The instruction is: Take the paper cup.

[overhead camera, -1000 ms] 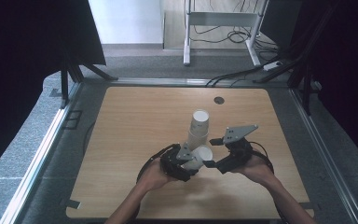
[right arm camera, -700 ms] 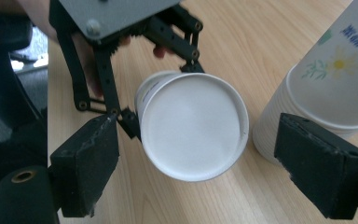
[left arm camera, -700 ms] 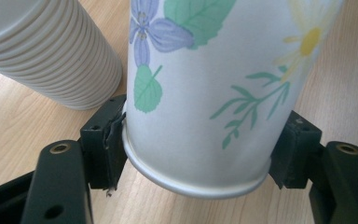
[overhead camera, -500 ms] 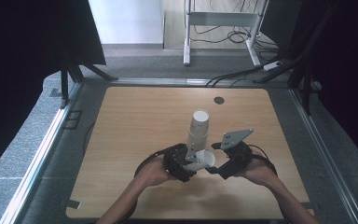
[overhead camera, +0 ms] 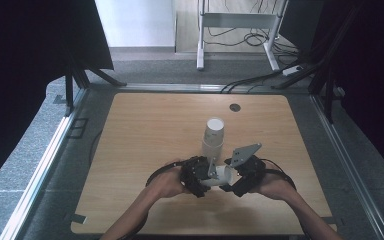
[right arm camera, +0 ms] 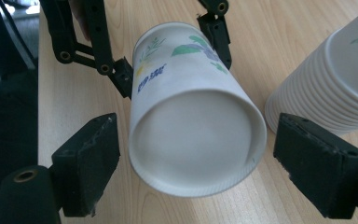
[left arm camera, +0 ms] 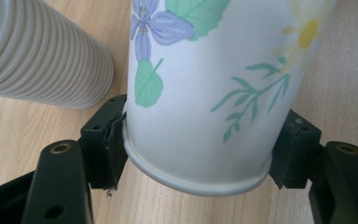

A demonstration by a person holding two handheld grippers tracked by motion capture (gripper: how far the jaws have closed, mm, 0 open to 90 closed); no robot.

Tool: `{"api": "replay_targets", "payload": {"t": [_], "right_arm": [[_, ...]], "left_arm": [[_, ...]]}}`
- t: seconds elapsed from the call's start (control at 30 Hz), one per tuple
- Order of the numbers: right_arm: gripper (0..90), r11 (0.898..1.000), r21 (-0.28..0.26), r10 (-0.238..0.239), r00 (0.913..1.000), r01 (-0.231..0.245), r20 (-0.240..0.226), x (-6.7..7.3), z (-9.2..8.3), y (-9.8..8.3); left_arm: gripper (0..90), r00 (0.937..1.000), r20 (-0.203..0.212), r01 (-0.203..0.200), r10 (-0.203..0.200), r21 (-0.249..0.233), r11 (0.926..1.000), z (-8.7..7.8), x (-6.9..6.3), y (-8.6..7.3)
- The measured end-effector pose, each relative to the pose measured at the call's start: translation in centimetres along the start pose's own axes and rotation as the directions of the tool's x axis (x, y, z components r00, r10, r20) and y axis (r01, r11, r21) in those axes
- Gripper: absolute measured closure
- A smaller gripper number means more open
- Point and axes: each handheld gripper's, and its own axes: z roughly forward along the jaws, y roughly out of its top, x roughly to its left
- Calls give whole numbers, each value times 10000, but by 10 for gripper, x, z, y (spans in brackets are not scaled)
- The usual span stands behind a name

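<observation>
Near edge of the table [overhead camera: 130, 200]: two forearms enter from below, each hand carrying a gripper. The left gripper [overhead camera: 203, 176] clamps a paper cup [overhead camera: 220, 175] near its rim, one pad [left arm camera: 114, 140] pressed to each side of the wall. The cup lies on its side, held just above the wood between the two hands, its base turned toward the right gripper [overhead camera: 232, 181]. In the right gripper view the cup's base [right arm camera: 198, 140] sits between that gripper's jaws, which stand apart with a gap on either side and touch nothing; they have just been narrowing a little. The cup carries printed leaves and flowers. Just beyond the grippers, near mid-table, stands a stack of cups [overhead camera: 213, 136], close to the held cup but apart from it. Farther back, a small dark disc [overhead camera: 235, 107] lies on the wood near the far edge.
</observation>
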Motion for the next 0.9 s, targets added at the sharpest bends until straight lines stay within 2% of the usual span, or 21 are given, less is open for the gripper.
{"api": "replay_targets", "payload": {"t": [0.4, 0.5, 0.57, 0.7, 0.9], "right_arm": [[193, 9982, 524, -277, 9993, 290, -257, 3, 13, 0], [219, 9980, 563, -271, 9992, 288, -300, 3, 14, 0], [236, 9981, 543, -273, 9990, 292, -351, 3, 15, 0], [275, 9977, 590, -312, 9986, 337, -428, 3, 16, 0], [335, 9975, 668, -196, 9987, 227, -467, 4, 16, 0]], "left_arm": [[316, 9984, -41, -562, 563, 333, 9979, 2, -4, 9], [317, 9982, -40, -593, 594, 253, 9979, 2, -5, 10], [317, 9993, -5, -370, 370, 26, 9993, 3, -8, 10], [316, 9986, -21, -526, 526, 135, 9985, 4, -8, 11], [315, 9990, 49, -455, 454, 58, 9989, 5, -8, 9]]}}
